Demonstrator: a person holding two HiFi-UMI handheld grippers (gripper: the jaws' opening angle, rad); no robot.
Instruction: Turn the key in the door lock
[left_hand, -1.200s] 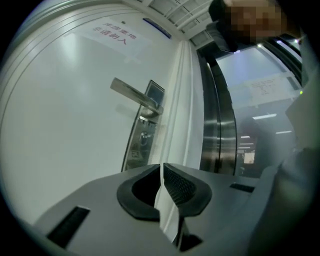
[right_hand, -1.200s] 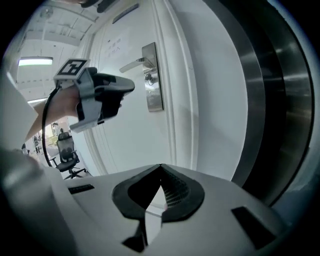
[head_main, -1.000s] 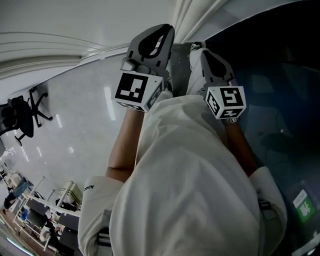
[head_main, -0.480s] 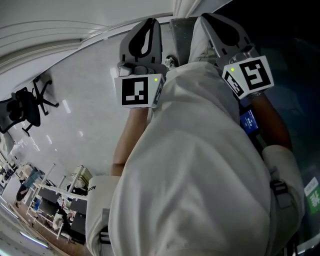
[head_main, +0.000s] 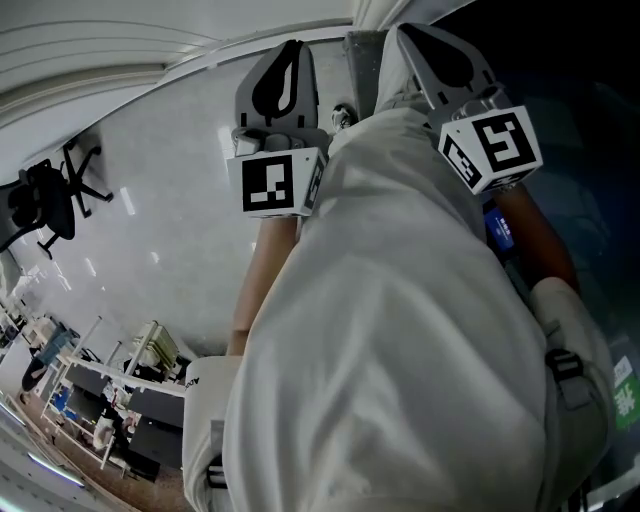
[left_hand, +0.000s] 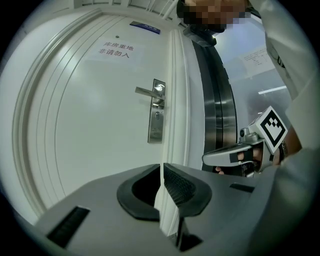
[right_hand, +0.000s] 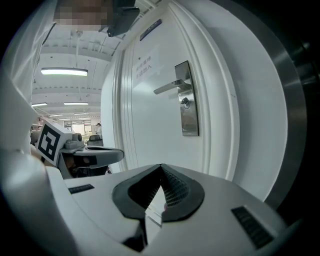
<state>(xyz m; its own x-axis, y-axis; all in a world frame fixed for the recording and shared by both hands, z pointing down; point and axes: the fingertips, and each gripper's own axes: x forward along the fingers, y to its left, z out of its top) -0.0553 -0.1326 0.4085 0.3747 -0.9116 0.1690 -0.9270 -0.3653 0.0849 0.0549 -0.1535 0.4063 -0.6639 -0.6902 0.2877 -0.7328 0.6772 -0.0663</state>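
Evidently this fit an approach or a retreat: the left gripper (left_hand: 162, 167) hung short of the door (left_hand: 100, 140), jaws tip to tip on nothing; the lock (left_hand: 157, 118) sat under the handle (left_hand: 147, 91), any key too small to tell; the right gripper (right_hand: 161, 167) stood off too, closed and empty. Turning would need jaws opened onto a key. A second earlier the right gripper sat lower, nearer the left.
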